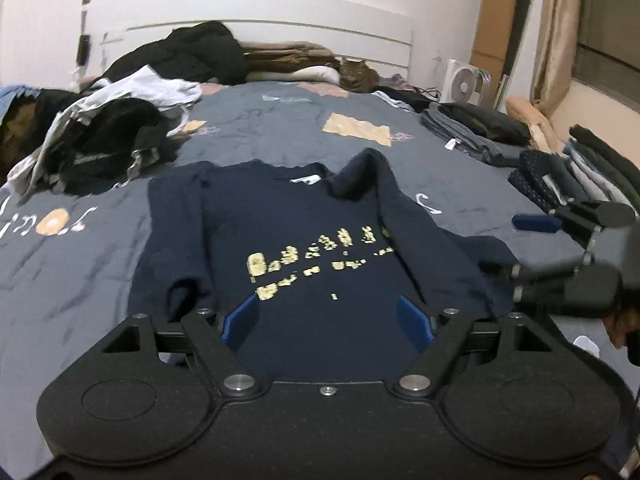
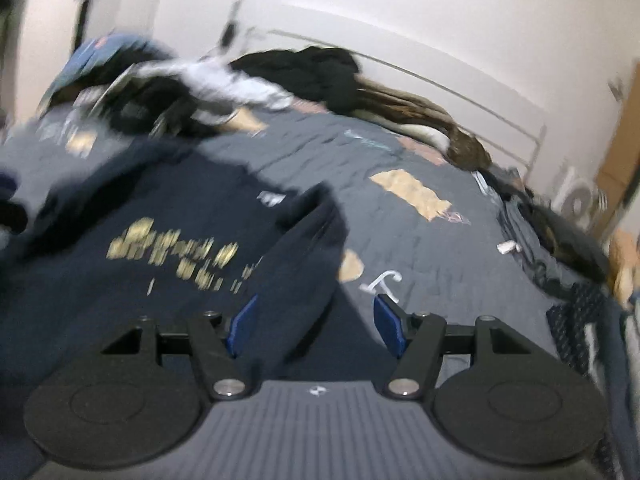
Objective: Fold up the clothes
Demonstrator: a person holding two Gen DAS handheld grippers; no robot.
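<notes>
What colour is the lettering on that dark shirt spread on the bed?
Yellow-gold lettering on a navy shirt, sharpest in the left wrist view.

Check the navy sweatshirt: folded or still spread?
Partly folded: the navy sweatshirt lies flat on the bed, both sleeves turned in over its chest, body full length.

Navy sweatshirt (image 1: 316, 240), gold print up, sleeves folded inward, on bed.

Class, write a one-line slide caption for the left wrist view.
Open left gripper above a navy sweatshirt, sleeves folded in, on the bed; right gripper alongside.
</notes>
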